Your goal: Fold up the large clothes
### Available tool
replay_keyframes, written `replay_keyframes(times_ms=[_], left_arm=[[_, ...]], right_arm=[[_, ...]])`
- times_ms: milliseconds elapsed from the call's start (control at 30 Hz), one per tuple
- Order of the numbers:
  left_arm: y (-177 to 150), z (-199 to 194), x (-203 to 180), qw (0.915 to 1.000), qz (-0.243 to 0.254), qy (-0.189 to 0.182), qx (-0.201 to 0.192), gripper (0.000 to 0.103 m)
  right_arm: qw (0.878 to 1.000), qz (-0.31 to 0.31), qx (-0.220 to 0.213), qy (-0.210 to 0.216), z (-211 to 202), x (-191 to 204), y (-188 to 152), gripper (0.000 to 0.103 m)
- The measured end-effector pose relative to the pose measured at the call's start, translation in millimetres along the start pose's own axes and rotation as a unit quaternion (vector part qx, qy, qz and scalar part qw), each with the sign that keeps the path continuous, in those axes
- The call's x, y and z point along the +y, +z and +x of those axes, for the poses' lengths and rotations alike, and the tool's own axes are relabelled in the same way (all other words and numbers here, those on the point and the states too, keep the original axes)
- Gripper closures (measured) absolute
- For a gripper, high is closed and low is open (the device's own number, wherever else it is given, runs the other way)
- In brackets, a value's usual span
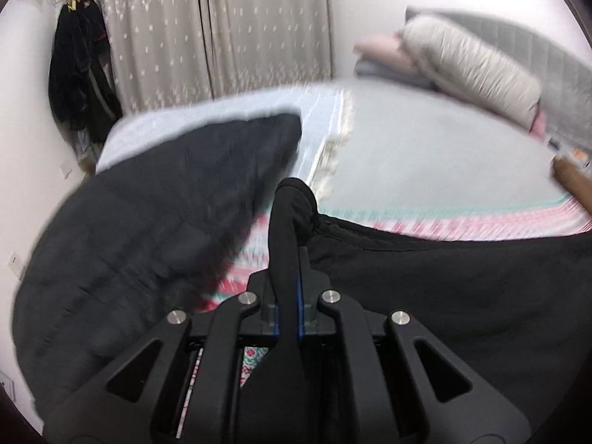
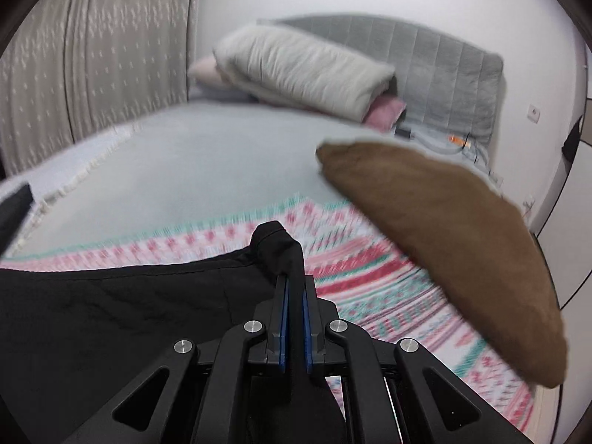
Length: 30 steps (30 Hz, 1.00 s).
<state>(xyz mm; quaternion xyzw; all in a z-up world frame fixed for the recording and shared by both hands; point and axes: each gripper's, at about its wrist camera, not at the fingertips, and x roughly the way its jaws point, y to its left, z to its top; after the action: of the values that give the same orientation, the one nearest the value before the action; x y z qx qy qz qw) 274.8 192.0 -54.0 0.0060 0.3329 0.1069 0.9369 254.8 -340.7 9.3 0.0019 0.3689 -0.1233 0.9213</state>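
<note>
Over the patterned blanket [image 2: 370,288] on the bed, the black garment [image 1: 462,288] hangs stretched between both grippers. At 9 o'clock in the left wrist view lies a dark folded piece [image 1: 155,222]; the left gripper [image 1: 286,259] has its fingers pressed together on a bunched corner of the garment. The right gripper [image 2: 294,288] likewise pinches the other corner tight, with a brown cloth [image 2: 455,251] at 3 o'clock and a pale pillow [image 2: 303,70] at 12.

The garment [image 2: 111,296] is black, the blanket [image 2: 370,277] carries pink, red and teal bands on white, the folded cloth [image 2: 462,251] at right is brown, the bedsheet [image 2: 203,155] pale grey-green, and the curtain [image 2: 92,55], upper left, beige with pale flecks.
</note>
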Motion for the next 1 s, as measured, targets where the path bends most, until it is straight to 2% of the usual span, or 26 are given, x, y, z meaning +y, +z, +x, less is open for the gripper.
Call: replay_keyframes(times_ms=[133,200,233,300,333,367,433,500,567,633,667,733,800,867,900,933,967,1000], left_arm=[[-7.1,31.4,3.7,0.9978,-0.012,-0.004,0.065,0.091],[-3.1,25.6,2.4,0.9975,-0.007,0.013,0.069,0.08],[1.0,15.2,2.4,0.9975,-0.002,0.038,0.06,0.074],[5.5,-12.2,-1.9,0.9975,0.003,0.062,0.034,0.057],[7.2,-25.9,-4.5,0.9985,0.001,0.05,0.023,0.041],[9.9,-39.3,-11.7,0.9995,-0.003,0.027,0.015,0.032],[10.8,-61.4,-34.5,0.9997,-0.004,-0.025,0.006,0.029],[7.0,-72.1,-69.5,0.9969,0.012,-0.077,0.014,0.023],[-1.6,-68.4,-97.2,0.9938,0.02,-0.103,0.036,0.022],[-13.5,-53.3,-111.1,0.9926,0.023,-0.097,0.07,0.022],[-16.8,-40.9,-114.5,0.992,0.032,-0.086,0.087,0.022],[-24.1,-21.9,-105.2,0.9908,0.045,-0.069,0.107,0.02],[-26.5,-6.7,-79.2,0.9912,0.056,-0.027,0.117,0.02],[-28.7,8.2,-50.5,0.9874,0.088,0.037,0.126,0.019],[-27.8,16.2,-33.7,0.9872,0.074,0.029,0.138,0.016],[-25.7,21.4,-15.2,0.9876,0.041,0.001,0.152,0.016],[-22.8,25.7,2.9,0.986,0.007,0.016,0.166,0.016],[-20.1,27.4,11.6,0.9831,0.008,0.065,0.171,0.017]], right_arm=[[0.998,0.007,0.063,-0.006,48.8,5.3,-16.9,0.096],[0.997,0.011,0.08,-0.012,54.9,3.1,-18.6,0.096],[0.997,0.013,0.077,-0.011,51.9,0.8,-19.3,0.091],[0.998,0.012,0.058,-0.028,34.1,-0.9,-14.8,0.086],[0.998,0.011,0.044,-0.03,18.9,0.9,-12.1,0.078],[0.999,0.011,0.031,-0.016,2.5,5.3,-9.4,0.062],[1.0,0.01,0.008,0.021,-26.3,21.6,-5.1,0.043],[0.997,-0.013,-0.008,0.071,-54.6,60.7,-3.4,0.04],[0.988,-0.056,0.008,0.145,-71.7,115.9,-10.7,0.04],[0.975,-0.088,0.033,0.202,-75.4,160.6,-22.9,0.04],[0.971,-0.104,0.042,0.213,-72.6,174.6,-28.9,0.04],[0.967,-0.149,0.069,0.196,-54.2,197.3,-45.4,0.04],[0.969,-0.138,0.094,0.181,-23.6,177.1,-48.6,0.039],[0.973,-0.101,0.11,0.177,2.1,137.4,-42.3,0.03],[0.979,-0.086,0.117,0.14,18.9,106.7,-37.9,0.03],[0.986,-0.095,0.121,0.062,35.9,77.9,-36.8,0.03],[0.987,-0.084,0.129,0.037,46.2,54.4,-35.9,0.028],[0.987,-0.018,0.15,0.059,56.5,12.8,-32.4,0.027]])
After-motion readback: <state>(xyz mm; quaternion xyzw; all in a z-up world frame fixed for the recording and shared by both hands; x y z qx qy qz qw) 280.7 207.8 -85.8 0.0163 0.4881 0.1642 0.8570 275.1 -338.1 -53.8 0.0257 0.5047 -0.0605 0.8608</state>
